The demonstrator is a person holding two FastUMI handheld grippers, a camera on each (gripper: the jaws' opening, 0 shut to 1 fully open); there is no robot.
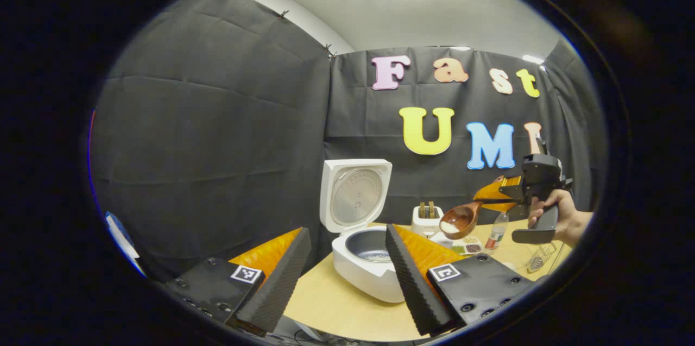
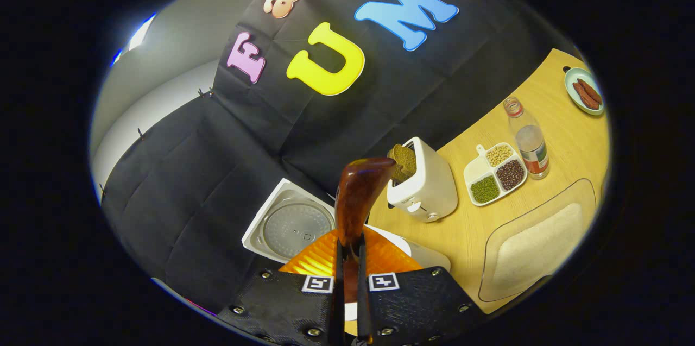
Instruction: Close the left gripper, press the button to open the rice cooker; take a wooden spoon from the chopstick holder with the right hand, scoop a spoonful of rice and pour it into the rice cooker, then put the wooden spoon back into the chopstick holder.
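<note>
— While our right claw [image 2: 347,259] stays out of it, is the left claw [image 1: 347,275] released?
— Yes, its 2 fingers stand spread apart, with the rice cooker [image 1: 365,259] on the desk [image 1: 336,308] between them, lid up.
— And the right one?
— We have it clenched on the wooden spoon [image 2: 358,194], both fingers pressing the handle. From the left gripper view, the spoon's bowl carries rice and hangs above the desk, right of the cooker, near the toaster [image 1: 426,218].
</note>
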